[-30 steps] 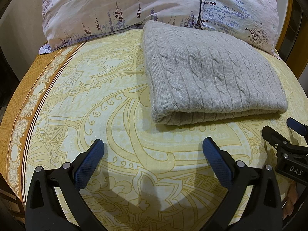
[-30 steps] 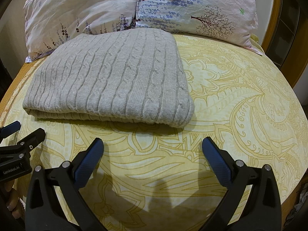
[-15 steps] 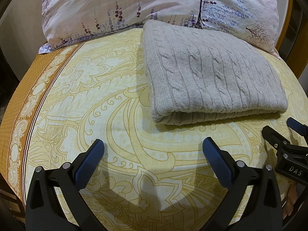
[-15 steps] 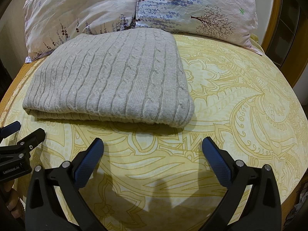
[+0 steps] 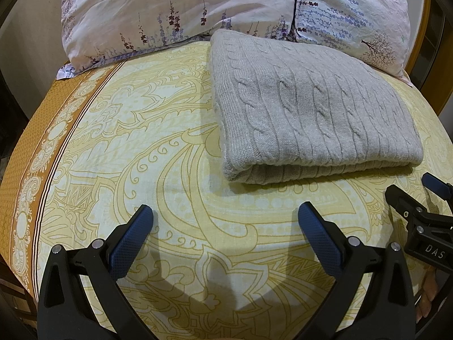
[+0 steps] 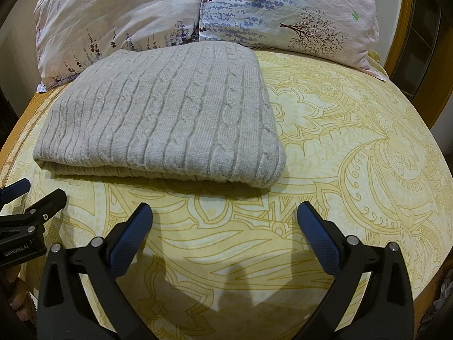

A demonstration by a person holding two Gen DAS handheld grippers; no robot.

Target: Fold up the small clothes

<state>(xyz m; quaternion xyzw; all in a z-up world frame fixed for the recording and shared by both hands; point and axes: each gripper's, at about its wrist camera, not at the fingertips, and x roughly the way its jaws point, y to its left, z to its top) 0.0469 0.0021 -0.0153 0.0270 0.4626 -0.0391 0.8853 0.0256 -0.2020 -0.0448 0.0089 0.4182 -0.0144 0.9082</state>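
Sweater (image 5: 305, 107), grey cable-knit and already folded into a thick rectangle, lies on the bed (image 5: 158, 158), its far edge against the two floral pillows (image 5: 175, 8). It looks soft, bulky and limp, likely to sag if lifted by one corner; the rounded near fold is the natural place to take hold. Near that fold, the left tool (image 5: 225, 232) and right tool (image 6: 225, 232) hover wide apart, empty. Sleeves and inner layers are hidden.

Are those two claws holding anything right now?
No. The left claw and right claw both hang open and empty above the bedsheet, short of the folded grey sweater.
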